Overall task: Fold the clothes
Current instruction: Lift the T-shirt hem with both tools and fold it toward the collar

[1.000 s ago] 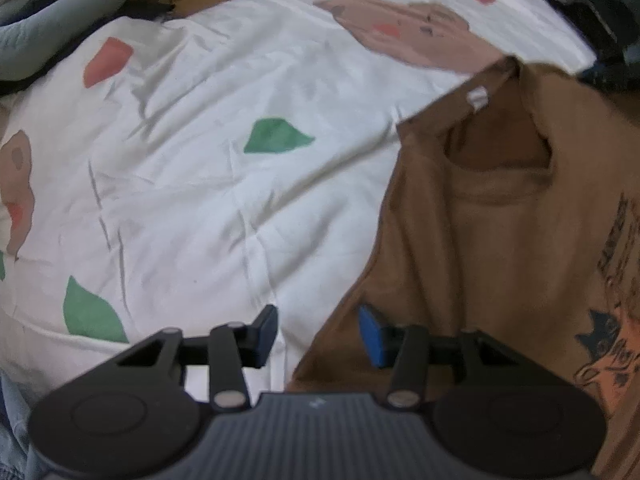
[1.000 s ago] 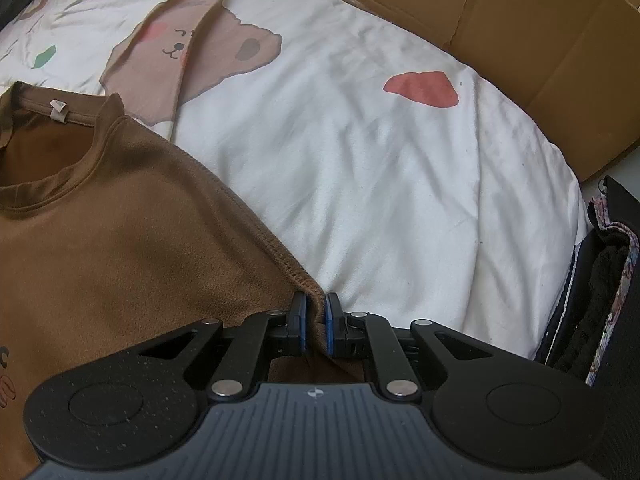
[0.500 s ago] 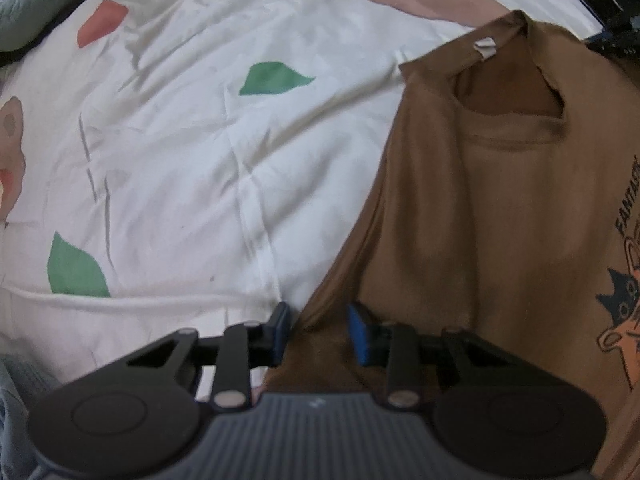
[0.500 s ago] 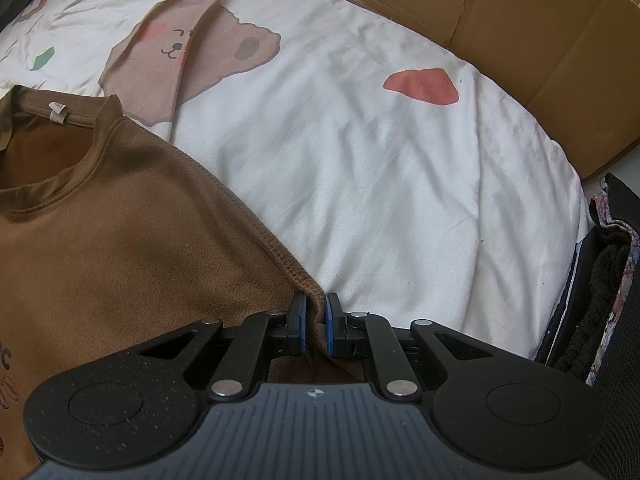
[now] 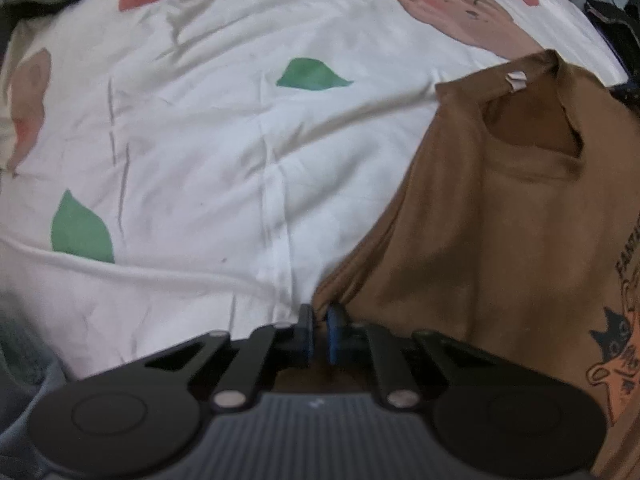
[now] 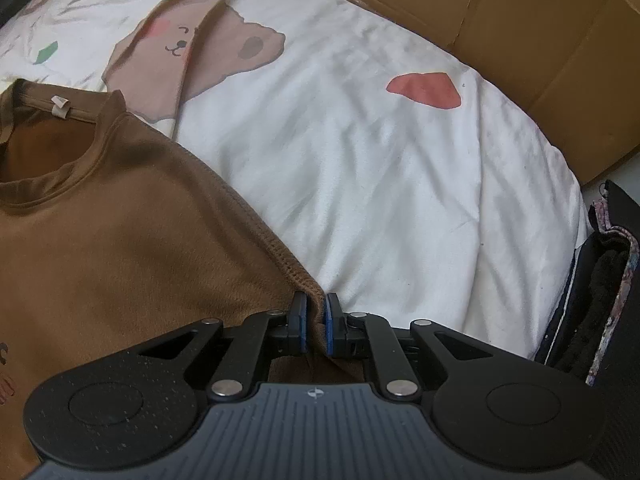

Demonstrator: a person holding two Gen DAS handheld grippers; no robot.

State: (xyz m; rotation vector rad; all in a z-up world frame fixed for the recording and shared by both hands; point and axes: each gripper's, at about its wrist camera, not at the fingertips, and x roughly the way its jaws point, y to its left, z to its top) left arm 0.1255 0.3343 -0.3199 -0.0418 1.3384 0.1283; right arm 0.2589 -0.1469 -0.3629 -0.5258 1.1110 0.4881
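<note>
A brown T-shirt with an orange and dark cat print lies face up on a white bed sheet, its collar and white neck tag toward the far side. In the left wrist view, my left gripper is shut on the shirt's left edge, brown cloth pinched between the blue pads. In the right wrist view the same brown T-shirt fills the left half, and my right gripper is shut on its stitched right edge.
The white bed sheet carries green leaf, red patch and bear prints. Brown cardboard stands behind the bed. A dark bag sits at the bed's right edge. Grey-blue fabric lies at the lower left of the left wrist view.
My left gripper moved onto the shirt's left edge and its jaws closed from wide apart onto the cloth. The right gripper kept its hold and stayed still.
</note>
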